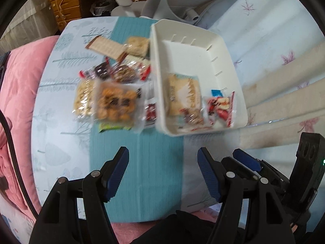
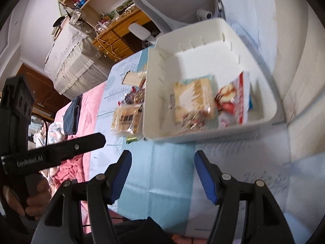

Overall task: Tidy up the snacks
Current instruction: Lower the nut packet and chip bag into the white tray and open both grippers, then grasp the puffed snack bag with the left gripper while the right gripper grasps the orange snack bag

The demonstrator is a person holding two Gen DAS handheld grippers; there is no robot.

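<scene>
My left tongs (image 1: 163, 174) and my right tongs (image 2: 162, 175) are wide open and hold nothing, above the blue cloth (image 1: 140, 158). Farther on sits the white bin (image 2: 262, 77) with some snacks (image 2: 193, 101). More snacks (image 1: 113, 101) lie just left of it.

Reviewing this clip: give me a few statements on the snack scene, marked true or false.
1. Both the left gripper and right gripper are open and hold nothing. True.
2. The white bin is empty. False: it holds several packets, including a beige cracker packet and a red-and-white packet.
3. A pile of snacks lies outside the bin on the table. True.
4. The bin's packets fill its far end. False: they sit at the near end.
</scene>
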